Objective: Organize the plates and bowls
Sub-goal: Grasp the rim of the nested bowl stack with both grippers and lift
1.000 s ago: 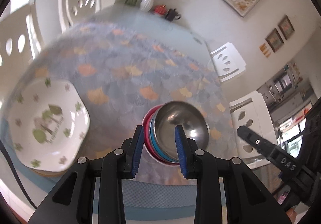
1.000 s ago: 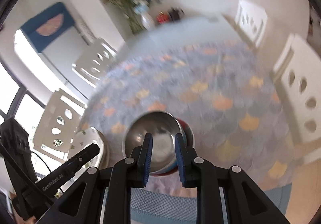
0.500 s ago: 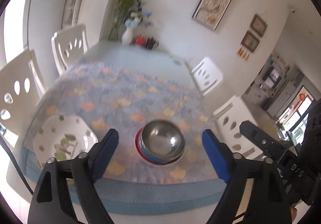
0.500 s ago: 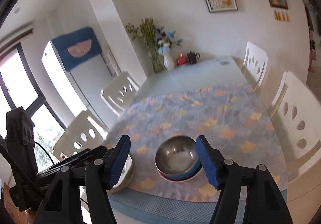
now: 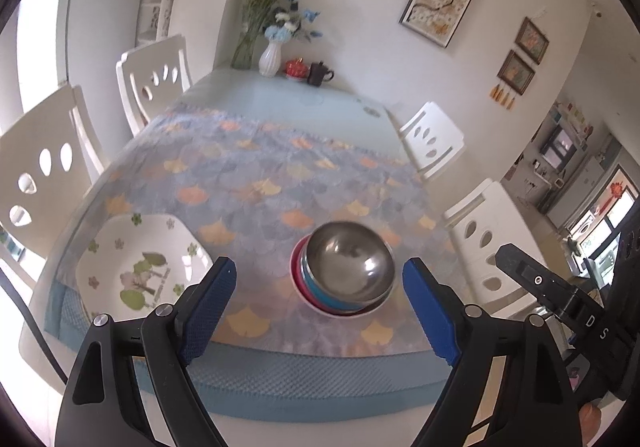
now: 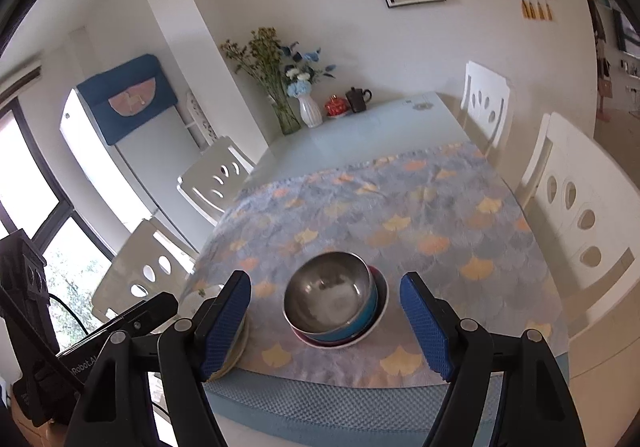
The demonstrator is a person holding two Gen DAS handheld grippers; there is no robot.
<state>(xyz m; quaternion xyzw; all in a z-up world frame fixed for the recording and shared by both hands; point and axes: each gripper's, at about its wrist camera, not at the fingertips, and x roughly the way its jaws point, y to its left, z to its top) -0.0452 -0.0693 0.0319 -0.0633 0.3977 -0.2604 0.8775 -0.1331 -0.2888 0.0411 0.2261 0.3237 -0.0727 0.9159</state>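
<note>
Leaf-print tablecloth below both claws, left and right, spread wide, empty, clear of steel bowl.

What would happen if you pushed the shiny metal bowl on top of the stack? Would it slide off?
The metal bowl sits tilted in the blue bowl, so a push would probably rock it rather than slide it off. Its smooth, polished wall looks slippery to pinch. It looks thin, so likely light, and unlikely to break.

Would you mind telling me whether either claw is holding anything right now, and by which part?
Nothing is held: the left claw and right claw are both open and clear of the steel bowl.
</note>
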